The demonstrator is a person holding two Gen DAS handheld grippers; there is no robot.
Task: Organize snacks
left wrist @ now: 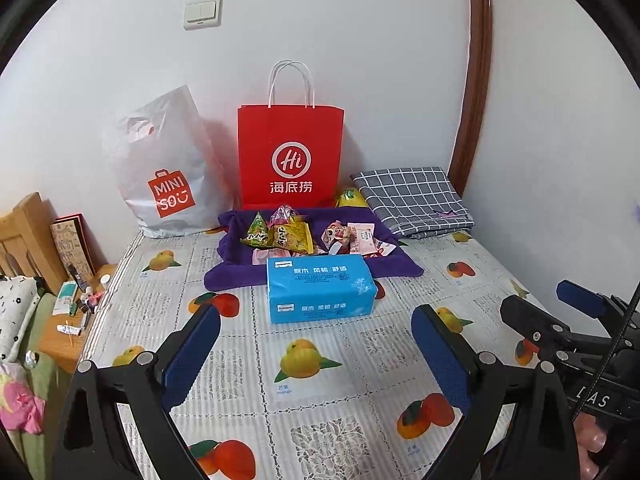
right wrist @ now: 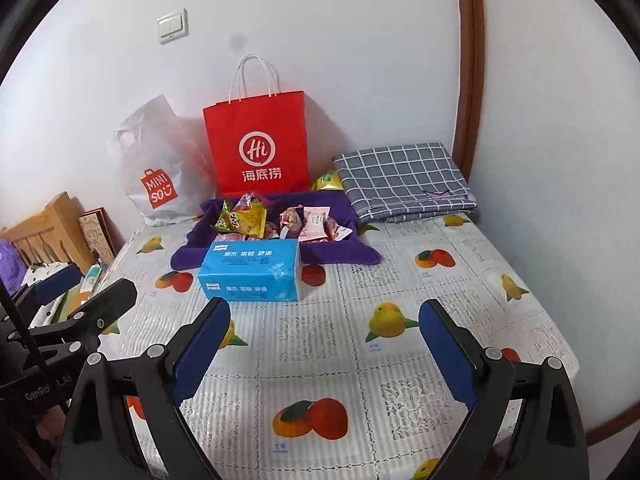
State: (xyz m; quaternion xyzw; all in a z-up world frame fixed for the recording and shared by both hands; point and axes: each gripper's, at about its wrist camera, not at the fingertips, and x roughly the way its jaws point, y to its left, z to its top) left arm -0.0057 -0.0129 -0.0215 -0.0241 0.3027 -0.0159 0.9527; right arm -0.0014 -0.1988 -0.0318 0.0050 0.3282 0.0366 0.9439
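Several wrapped snacks lie in a heap on a purple towel (left wrist: 232,272) at the back of the table: yellow-green packets (left wrist: 280,236) on the left, pink ones (left wrist: 360,238) on the right. A blue tissue pack (left wrist: 320,288) rests against the towel's front edge. My left gripper (left wrist: 316,332) hangs open over the tablecloth just short of the pack, holding nothing. My right gripper (right wrist: 325,308) is open wide and bare too, a little to the right of the pack (right wrist: 252,272). Each gripper shows at the edge of the other's view, the right gripper (left wrist: 534,296) and the left gripper (right wrist: 105,278).
A red paper bag (left wrist: 290,156) and a white plastic bag (left wrist: 168,176) stand against the wall behind the towel. A folded checked cloth (left wrist: 416,200) lies at the back right, a yellow packet (left wrist: 350,198) beside it. A cluttered wooden nightstand (left wrist: 60,340) stands off the table's left edge.
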